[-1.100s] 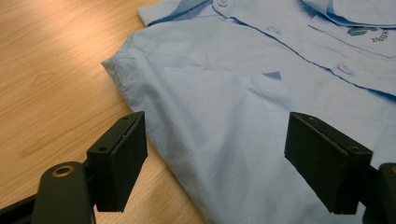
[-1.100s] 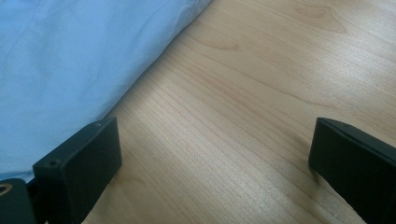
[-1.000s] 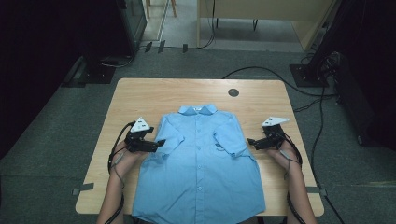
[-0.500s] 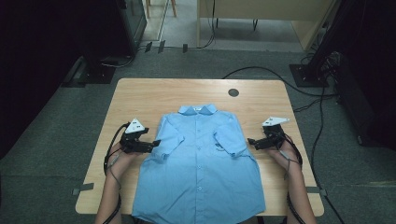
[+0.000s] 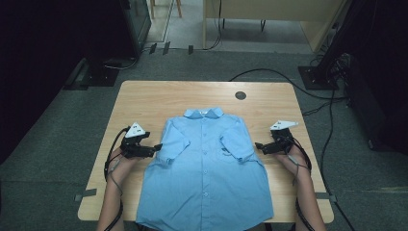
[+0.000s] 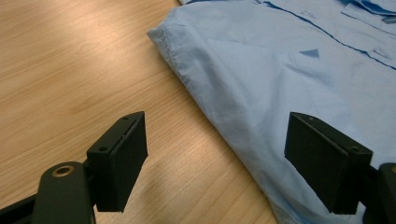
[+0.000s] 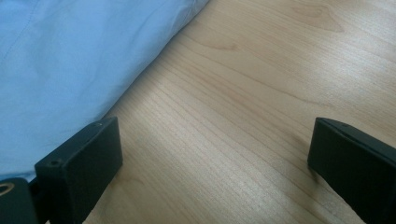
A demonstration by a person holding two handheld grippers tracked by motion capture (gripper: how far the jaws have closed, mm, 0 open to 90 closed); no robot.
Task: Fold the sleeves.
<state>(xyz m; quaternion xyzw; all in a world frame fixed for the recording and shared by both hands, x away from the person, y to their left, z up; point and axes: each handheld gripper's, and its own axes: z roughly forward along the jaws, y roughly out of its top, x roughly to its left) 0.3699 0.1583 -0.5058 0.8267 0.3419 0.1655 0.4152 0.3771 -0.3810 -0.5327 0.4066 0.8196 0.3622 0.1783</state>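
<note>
A light blue short-sleeved shirt (image 5: 207, 168) lies flat and buttoned on the wooden table (image 5: 144, 103), collar toward the far edge, both sleeves folded inward. My left gripper (image 5: 158, 147) rests at the shirt's left edge, open, jaws wide apart over the sleeve edge (image 6: 243, 121) with nothing held. At the shirt's right side my right gripper (image 5: 258, 145) is open too; the shirt's edge (image 7: 70, 70) lies by its left jaw and bare wood shows between the jaws.
A small dark round grommet (image 5: 240, 95) sits near the table's far edge. Cables (image 5: 269, 74) run over the grey floor behind the table. Strips of tape (image 5: 82, 196) mark the table's front corners. Bare wood lies on both sides of the shirt.
My left gripper has slid a little outward, to the left, from the shirt's sleeve. The right gripper has barely moved. The shirt lies as before.
</note>
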